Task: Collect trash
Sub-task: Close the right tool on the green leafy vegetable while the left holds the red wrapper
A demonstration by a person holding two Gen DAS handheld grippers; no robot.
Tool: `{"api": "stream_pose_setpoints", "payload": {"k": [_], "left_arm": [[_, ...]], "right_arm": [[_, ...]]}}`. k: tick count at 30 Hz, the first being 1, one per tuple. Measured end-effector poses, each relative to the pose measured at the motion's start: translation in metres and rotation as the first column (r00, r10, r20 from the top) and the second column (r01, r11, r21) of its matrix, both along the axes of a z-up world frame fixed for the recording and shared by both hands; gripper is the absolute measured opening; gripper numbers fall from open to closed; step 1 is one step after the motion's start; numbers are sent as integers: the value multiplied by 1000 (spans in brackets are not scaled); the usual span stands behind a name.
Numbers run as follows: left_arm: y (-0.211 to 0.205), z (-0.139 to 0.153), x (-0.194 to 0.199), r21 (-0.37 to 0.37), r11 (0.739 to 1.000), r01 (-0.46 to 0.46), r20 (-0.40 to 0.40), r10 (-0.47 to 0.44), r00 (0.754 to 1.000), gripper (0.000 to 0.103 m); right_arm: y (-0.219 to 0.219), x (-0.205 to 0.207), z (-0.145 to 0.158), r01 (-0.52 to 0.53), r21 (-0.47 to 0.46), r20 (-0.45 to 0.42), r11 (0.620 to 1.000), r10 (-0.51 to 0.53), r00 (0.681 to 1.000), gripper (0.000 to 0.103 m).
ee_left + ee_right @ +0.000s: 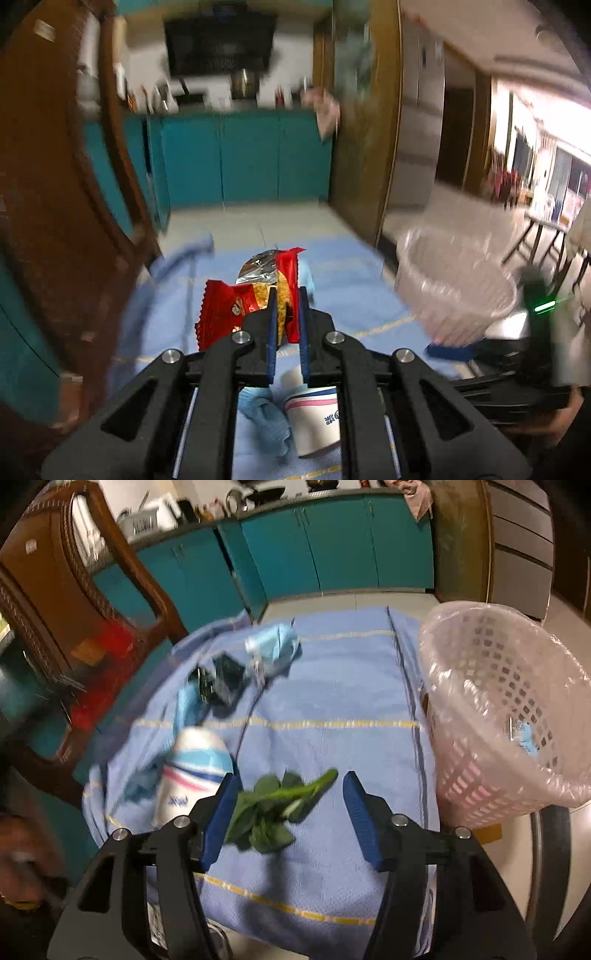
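Pinching the red wrapper (236,306), my left gripper (288,325) held its jaws narrow. My right gripper (291,812) stood with jaws apart around the greens (273,805), pads not pressing them, beside the basket (491,709).

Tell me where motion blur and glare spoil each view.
Left wrist view: everything beyond the hand-held gripper smears, worst on the pink lined mesh basket; the red crinkled snack wrapper stays sharp; bright window glare at far right. Right wrist view: blur on the left, over the white striped paper cup; the green leafy scrap is soft.
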State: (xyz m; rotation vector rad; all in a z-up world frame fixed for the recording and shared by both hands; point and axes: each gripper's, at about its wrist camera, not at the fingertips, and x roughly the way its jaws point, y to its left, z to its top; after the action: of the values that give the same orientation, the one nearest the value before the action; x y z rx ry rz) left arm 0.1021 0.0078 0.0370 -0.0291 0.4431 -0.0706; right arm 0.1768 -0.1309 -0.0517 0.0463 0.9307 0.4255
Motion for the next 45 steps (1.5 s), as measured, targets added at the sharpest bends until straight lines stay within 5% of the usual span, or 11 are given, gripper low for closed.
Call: {"api": "stream_pose_setpoints", "payload": {"k": [4, 10, 13, 17, 28, 31, 34, 37, 38, 45], "left_arm": [[15, 3, -39, -19, 998, -53, 78, 54, 995, 11], [26, -8, -48, -17, 998, -64, 38, 65, 997, 11], [32, -7, -45, -33, 997, -71, 32, 72, 997, 11], [36, -7, -47, -35, 997, -76, 20, 77, 997, 11], [32, -8, -46, -37, 997, -64, 2, 64, 998, 12], [30, -10, -44, -37, 997, -60, -7, 60, 998, 12], [29, -10, -42, -35, 998, -52, -13, 52, 999, 12], [26, -11, -41, -27, 999, -47, -20, 46, 999, 12], [25, -11, -41, -25, 999, -45, -19, 44, 999, 13], [23, -13, -40, -29, 999, -43, -21, 43, 999, 12]], "right_arm": [[6, 6, -15, -13, -3, -82, 1000, 12, 997, 58], [26, 6, -24, -44, -19, -85, 999, 43, 995, 50], [31, 10, -25, -46, -11, -74, 999, 45, 996, 38], [30, 12, -25, -63, 5, -87, 998, 63, 994, 9], [2, -5, 15, -29, 101, 61, 994, 23, 998, 6], [1, 4, 3, -13, 86, -7, 996, 14, 1000, 6], [9, 8, -9, -20, 34, -52, 999, 22, 998, 14], [8, 4, -10, 27, -22, -40, 999, -28, 999, 65], [6, 2, -7, 43, -23, -13, 999, -44, 999, 69], [20, 3, -20, 6, -111, -14, 994, -8, 1000, 69]]}}
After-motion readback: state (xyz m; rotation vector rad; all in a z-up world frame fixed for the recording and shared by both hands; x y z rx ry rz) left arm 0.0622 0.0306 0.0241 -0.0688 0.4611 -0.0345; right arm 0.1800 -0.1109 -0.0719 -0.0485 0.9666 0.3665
